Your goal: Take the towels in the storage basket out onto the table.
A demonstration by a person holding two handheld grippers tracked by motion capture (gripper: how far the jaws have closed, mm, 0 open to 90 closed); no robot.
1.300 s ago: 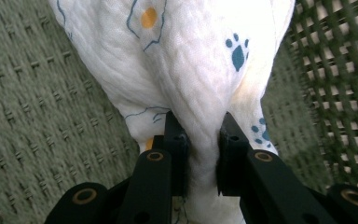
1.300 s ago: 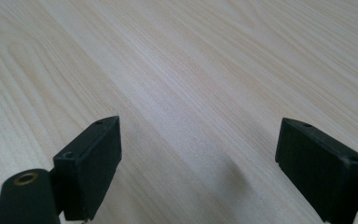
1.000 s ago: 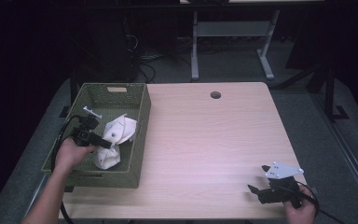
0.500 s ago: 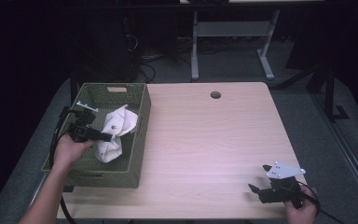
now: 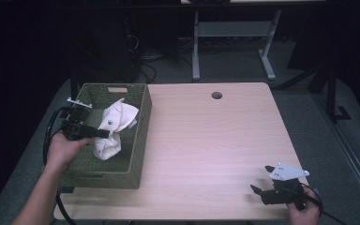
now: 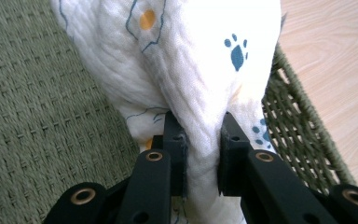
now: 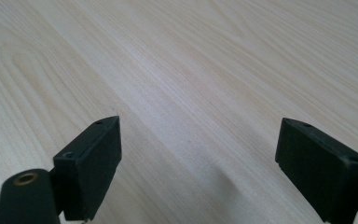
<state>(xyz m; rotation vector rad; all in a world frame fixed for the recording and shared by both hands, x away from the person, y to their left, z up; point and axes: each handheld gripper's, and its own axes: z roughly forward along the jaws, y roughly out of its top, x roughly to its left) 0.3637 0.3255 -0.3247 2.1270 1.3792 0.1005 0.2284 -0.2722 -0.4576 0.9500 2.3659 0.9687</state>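
A green woven basket [image 5: 138,140] stands at the left side of the light wooden desk [image 5: 215,140]. Over its inside, the left gripper [image 5: 102,133] clamps a white cloth [image 5: 114,126] printed with blue paw marks and orange spots. In the left gripper view the cloth [image 6: 191,70] is bunched into a narrow fold squeezed between the two black fingers [image 6: 175,140], which press it from either side; above the fingers it spreads out wide, and a little of it hangs below them. The basket's woven floor [image 6: 42,121] lies behind the cloth on one side, and its wall and rim on the other, with bare desk beyond. From the high view the cloth is lifted, its upper part level with or above the basket's rim and its lower end trailing down toward the basket's floor; whether that end touches the floor I cannot tell. The person's left hand [image 5: 63,149] holds the gripper over the basket's left wall.

The right gripper [image 5: 262,192] sits at the desk's near right corner, well apart from the basket, held by the right hand [image 5: 304,213]. In the right gripper view its fingers [image 7: 93,158] stand wide apart with only bare wood between them.
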